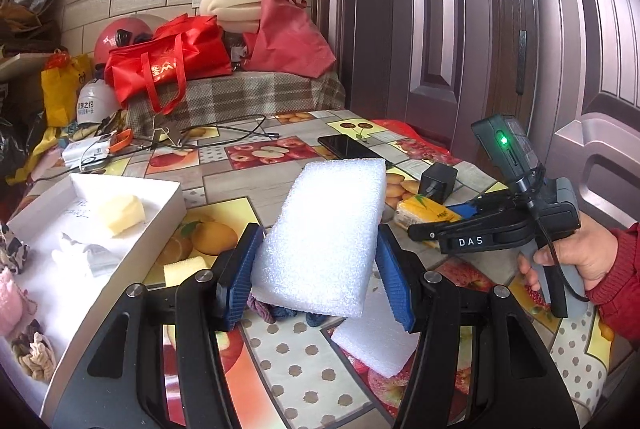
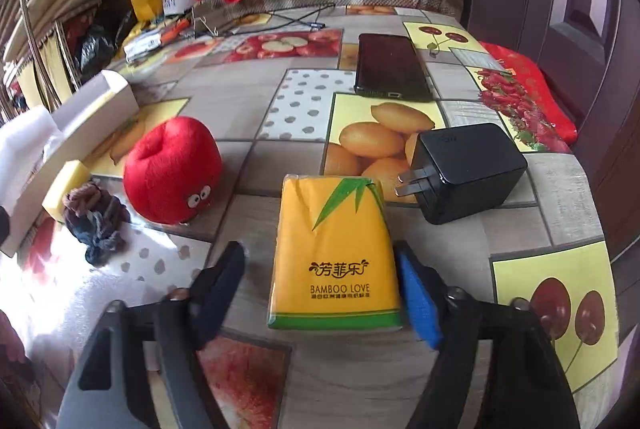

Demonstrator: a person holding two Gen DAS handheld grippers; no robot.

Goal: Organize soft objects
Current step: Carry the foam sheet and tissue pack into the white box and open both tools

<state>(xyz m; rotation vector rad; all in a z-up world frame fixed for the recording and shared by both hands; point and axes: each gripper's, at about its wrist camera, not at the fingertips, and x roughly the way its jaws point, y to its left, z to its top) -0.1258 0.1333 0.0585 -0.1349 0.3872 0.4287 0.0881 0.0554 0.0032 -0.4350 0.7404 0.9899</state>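
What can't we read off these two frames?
- Left wrist view: the scrunchies and most of the second foam piece are hidden under the held foam block.
- Left wrist view: items in the white box are cut off at the left edge.
- Right wrist view: whether the right gripper touches the tissue pack; a gap shows on the left side.

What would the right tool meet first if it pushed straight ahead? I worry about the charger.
The yellow tissue pack already lies between the open right tool fingers, so it meets that first. The black charger sits beyond, to the right, probably off the line.
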